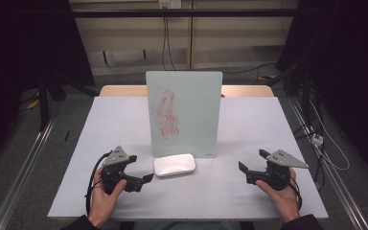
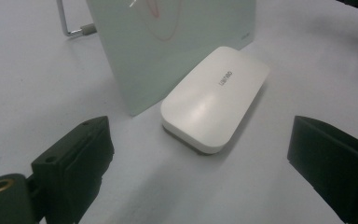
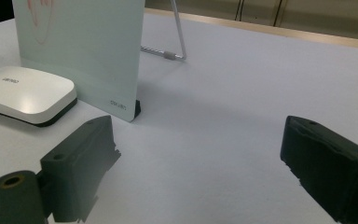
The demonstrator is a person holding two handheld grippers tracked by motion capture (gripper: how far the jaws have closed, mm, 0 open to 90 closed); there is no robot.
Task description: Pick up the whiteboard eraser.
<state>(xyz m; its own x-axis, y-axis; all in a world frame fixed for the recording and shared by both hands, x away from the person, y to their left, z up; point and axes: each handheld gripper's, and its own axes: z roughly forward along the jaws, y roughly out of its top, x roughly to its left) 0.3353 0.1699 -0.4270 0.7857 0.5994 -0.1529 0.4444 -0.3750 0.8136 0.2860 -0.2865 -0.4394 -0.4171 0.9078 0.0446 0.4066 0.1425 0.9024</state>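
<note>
White eraser block (image 1: 174, 166): flat, rounded, lies at lower centre of the high view on the surface (image 1: 249, 129), just in front of the board's lower edge; untouched, nothing gripping it. Upright whiteboard (image 1: 184, 112): centre of frame, standing tilted back on a wire stand (image 3: 173, 37); red scribble (image 1: 166, 115) on its left half, apparently all there, so wiping is judged not yet begun. Left tool (image 1: 141, 167): lower left, jaws spread, empty, aimed at the eraser and near it; the left gripper view has the block between and beyond its jaws. Right tool (image 1: 251, 160): lower right, jaws spread, empty, well apart from the eraser. Remaining, by judgement: grasp, lift, wipe.
</note>
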